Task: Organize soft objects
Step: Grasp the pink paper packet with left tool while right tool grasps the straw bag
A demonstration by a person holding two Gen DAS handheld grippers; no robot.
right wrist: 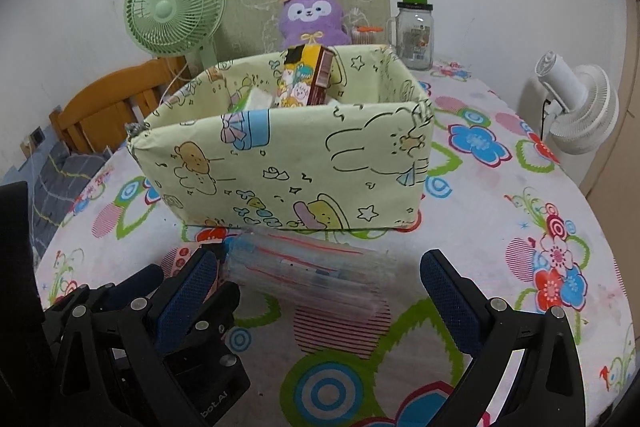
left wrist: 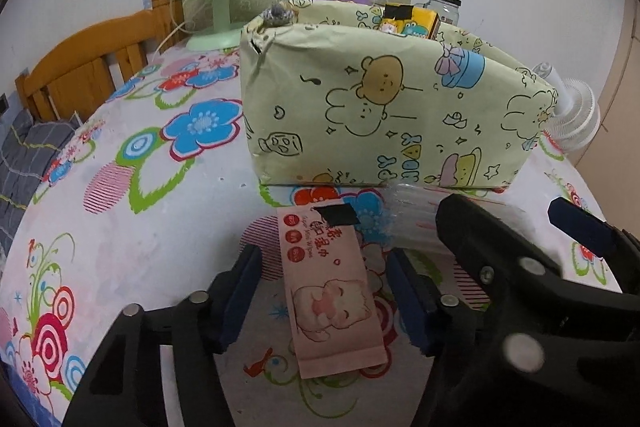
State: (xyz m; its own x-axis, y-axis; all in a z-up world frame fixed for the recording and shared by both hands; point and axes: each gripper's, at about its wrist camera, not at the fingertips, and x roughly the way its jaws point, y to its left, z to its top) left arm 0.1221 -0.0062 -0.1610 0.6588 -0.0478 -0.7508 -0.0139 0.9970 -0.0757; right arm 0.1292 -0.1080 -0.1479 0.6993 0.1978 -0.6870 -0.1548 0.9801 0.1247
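Between the blue pads of the left hand-held gripper (left wrist: 320, 291), a pink wet-wipes packet (left wrist: 332, 291) lies flat on the worktop (left wrist: 140, 227), just in front of the fabric-covered storage box (left wrist: 380, 115). Both pads stand apart from the packet's long edges; the jaws are partly spread and grip nothing. A black tape patch marks the packet's far end.

Directly in front of the same box, a stack of clear zip bags (right wrist: 304, 271) with red seal lines rests on the worktop. The right hand-held gripper (right wrist: 324, 299) straddles this stack with its jaws wide; neither pad touches the bags.

The storage box is open-topped and covered in pale green cartoon-print fabric. Its contents:
- a yellow and brown carton (right wrist: 306, 75), standing upright and rising above the rim;
- a white and green soft pack (right wrist: 256, 101), left of the carton.

Both hand-held grippers point downward at a slant toward the box base, side by side, the left one beside the right one's left finger.

View differences:
- The right wrist view looks into the box interior; the left wrist view shows only the carton top above the rim.
- The left wrist view shows the whole wipes packet; the right wrist view shows only a pink edge of it.

Behind the box stand a green fan (right wrist: 174, 15), a purple plush toy (right wrist: 312, 15) and a glass jar (right wrist: 416, 35). A white fan (right wrist: 580, 107) stands right of the box.
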